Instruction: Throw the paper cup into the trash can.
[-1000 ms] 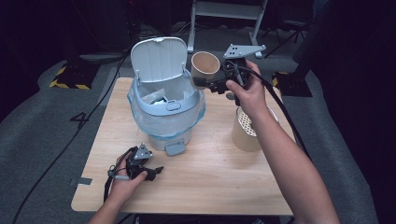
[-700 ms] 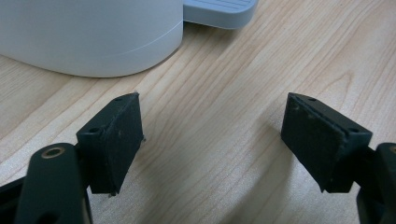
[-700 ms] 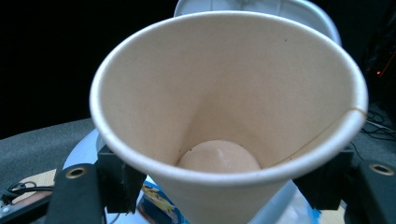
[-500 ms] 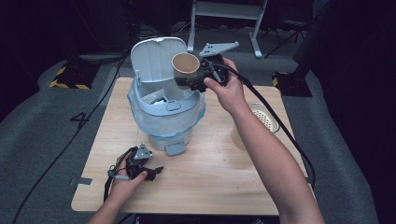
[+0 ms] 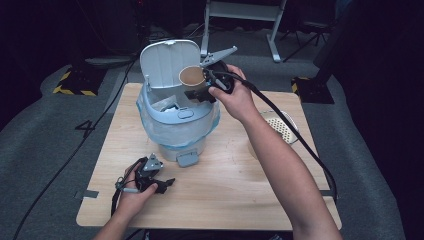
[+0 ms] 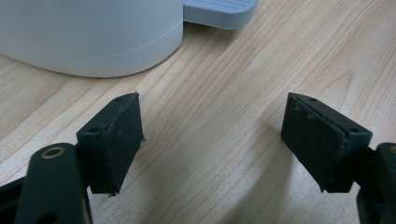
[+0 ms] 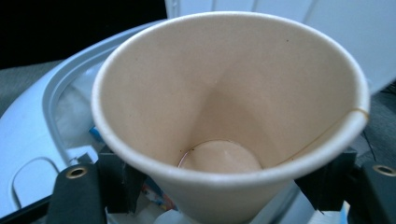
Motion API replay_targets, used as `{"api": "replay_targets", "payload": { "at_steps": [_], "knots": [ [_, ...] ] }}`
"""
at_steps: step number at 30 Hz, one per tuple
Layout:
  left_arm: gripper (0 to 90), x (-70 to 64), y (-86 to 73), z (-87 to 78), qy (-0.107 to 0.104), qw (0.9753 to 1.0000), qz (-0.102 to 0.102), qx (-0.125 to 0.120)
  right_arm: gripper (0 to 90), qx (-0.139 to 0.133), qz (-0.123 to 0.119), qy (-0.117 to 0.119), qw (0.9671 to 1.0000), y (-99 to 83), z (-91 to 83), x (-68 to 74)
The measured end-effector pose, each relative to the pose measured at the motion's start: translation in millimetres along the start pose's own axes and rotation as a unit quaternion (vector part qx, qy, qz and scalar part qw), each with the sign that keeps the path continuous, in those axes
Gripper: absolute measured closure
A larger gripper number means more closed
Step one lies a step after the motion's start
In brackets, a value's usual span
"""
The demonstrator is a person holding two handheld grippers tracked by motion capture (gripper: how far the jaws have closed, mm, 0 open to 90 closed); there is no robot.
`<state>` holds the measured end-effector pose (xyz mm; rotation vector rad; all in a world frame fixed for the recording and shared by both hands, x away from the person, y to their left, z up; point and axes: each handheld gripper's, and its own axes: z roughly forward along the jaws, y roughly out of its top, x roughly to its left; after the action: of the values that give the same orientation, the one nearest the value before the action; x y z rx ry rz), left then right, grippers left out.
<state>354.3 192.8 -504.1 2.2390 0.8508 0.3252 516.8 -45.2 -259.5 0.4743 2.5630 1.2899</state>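
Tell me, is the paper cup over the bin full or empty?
Empty: the right gripper view looks into the paper cup and shows its bare bottom, with only a thin brown ring.

Bare forearms, black jaws with flat screwed pads, brass pivots, black cables

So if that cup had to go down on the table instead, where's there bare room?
Bare wood lies along the table's near edge, between the resting left gripper and the right forearm. The far left is crowded by the open bin; a perforated container occupies the right.
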Motion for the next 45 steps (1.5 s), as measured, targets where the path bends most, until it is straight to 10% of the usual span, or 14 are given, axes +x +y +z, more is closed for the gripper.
{"api": "replay_targets", "payload": {
  "at_steps": [3,12,25,45],
  "knots": [
    [21.1,-0.1,0.0,0.1,0.0,1.0,0.0,0.0,15.0,-0.007,-0.013,0.0,0.9999,-1.3,3.8,2.9],
    [21.1,0.1,0.0,-0.1,0.001,1.0,0.001,0.0,16.4,-0.068,-0.026,-0.017,0.9972,-1.3,-1.7,9.9],
    [21.1,0.3,0.1,-0.2,0.001,1.0,0.002,0.0,24.5,-0.087,-0.016,-0.038,0.9953,-7.5,-54.1,15.9],
    [20.2,13.3,-6.2,-6.4,-0.008,1.0,0.003,0.0,25.5,-0.024,0.019,-0.102,0.9943,-69.2,-153.0,18.4]
  ]
}}
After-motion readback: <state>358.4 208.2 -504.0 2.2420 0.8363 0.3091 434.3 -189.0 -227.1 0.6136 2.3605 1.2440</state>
